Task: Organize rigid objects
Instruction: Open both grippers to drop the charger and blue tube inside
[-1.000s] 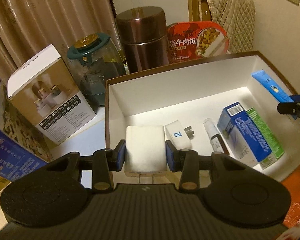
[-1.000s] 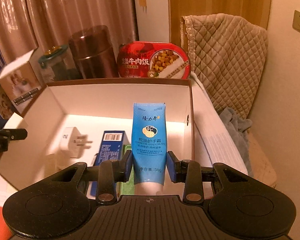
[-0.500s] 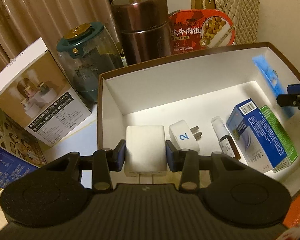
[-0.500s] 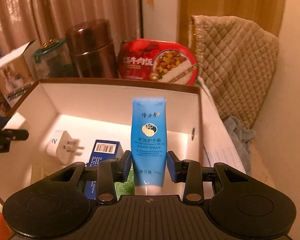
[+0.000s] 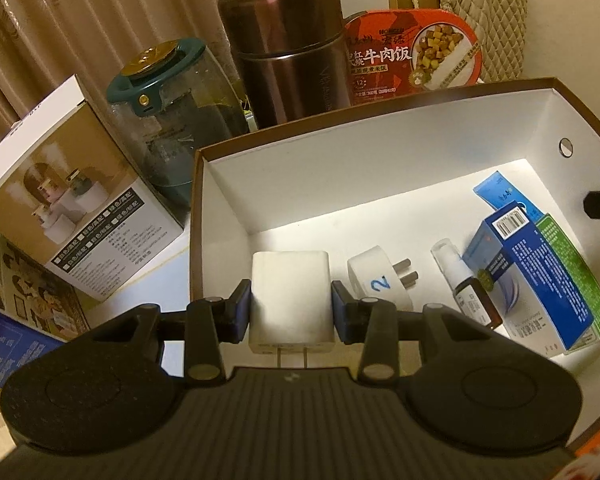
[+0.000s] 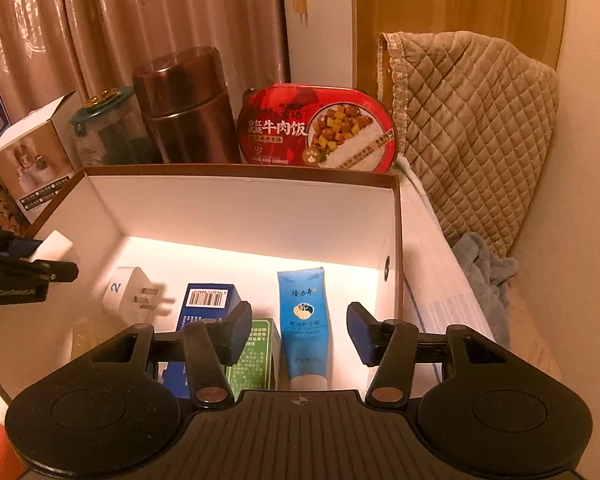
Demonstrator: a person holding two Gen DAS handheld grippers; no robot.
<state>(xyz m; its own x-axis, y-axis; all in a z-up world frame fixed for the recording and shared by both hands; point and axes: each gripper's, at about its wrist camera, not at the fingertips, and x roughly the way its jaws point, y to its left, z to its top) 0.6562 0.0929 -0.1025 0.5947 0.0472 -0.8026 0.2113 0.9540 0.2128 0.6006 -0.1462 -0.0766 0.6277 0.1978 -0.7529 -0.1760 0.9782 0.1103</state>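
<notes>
Pinching the white charger (image 5: pixel 290 300) in the left gripper (image 5: pixel 291 311) above the box (image 5: pixel 380 184) for placing, right gripper (image 6: pixel 299 334) just spread, blue tube (image 6: pixel 305 320) released inside.

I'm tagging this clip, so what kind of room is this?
Probably a room in a home, perhaps a bedroom: draped curtains, a quilted cover, and a ready-meal tray and thermos behind an open sorting box.

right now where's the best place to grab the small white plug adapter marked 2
Grip the small white plug adapter marked 2 across its two flat side faces, coming from above. It lies flat on the white-lined box floor, prongs pointing toward the spray bottle, so avoid that end.
</notes>
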